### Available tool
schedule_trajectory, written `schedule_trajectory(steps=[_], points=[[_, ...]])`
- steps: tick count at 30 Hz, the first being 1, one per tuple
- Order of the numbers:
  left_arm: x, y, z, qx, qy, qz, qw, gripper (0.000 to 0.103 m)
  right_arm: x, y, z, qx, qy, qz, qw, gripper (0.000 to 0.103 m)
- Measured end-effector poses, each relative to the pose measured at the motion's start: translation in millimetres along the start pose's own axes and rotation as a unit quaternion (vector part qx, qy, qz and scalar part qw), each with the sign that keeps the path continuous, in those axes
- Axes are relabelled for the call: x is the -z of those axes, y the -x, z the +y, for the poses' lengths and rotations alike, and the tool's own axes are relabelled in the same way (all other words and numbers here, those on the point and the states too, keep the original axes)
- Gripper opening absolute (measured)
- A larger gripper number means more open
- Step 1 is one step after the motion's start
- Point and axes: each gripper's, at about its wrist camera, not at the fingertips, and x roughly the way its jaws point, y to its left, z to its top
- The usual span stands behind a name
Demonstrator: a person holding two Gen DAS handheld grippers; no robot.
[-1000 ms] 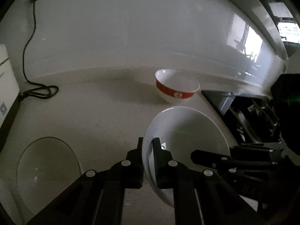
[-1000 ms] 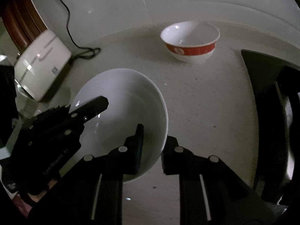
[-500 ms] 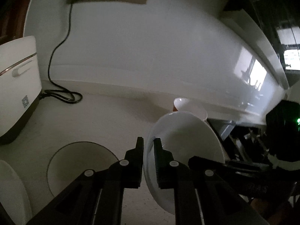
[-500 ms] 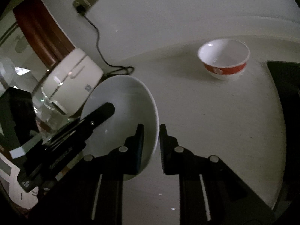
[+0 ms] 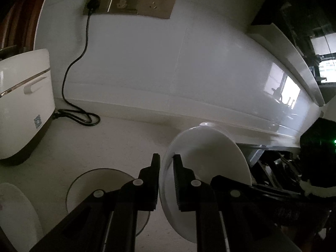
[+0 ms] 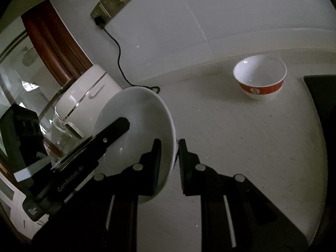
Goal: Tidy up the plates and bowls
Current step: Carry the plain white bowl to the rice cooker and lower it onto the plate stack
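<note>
The left hand-held gripper [image 5: 166, 168] and the right hand-held gripper [image 6: 170, 154] were both clamped on the rim of one white bowl [image 5: 206, 153], held tilted above the bench [image 6: 241, 138]. In the left wrist view the left one pinched the rim at the bowl's 9 o'clock edge, with the right one reaching in from 4 o'clock. A red-banded bowl [image 6: 260, 76] stood upright on the bench at 1 o'clock in the right wrist view, well apart. A glass lid [image 5: 100, 180] lay flat at 8 o'clock in the left view, near a white appliance [image 5: 23, 105] whose cord [image 5: 72, 67] ran up to a wall socket [image 5: 130, 2].
</note>
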Motion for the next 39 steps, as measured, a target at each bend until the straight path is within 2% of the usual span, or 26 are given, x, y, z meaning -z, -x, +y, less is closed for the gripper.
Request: schedule_trajectory(steps=[18,26,30,34,39], points=[[-6,5,47,-0.041,0.051,0.030,0.9974,0.017,8,-34,23,-0.020,0.005,0.002,1.000,0.021],[-7,10,58,-0.052,0.068,0.024,0.9960,0.021,12,-44,29,-0.041,0.006,0.002,0.999,0.023],[-7,8,69,-0.062,0.081,0.031,0.9943,0.023,14,-52,37,-0.034,0.027,0.014,0.999,0.024],[-3,-4,75,-0.070,0.089,0.063,0.9916,0.024,21,-64,38,-0.019,0.038,0.033,0.999,0.024],[1,-10,77,-0.077,0.090,0.080,0.9898,0.025,22,-67,44,0.002,0.062,0.024,0.998,0.025]])
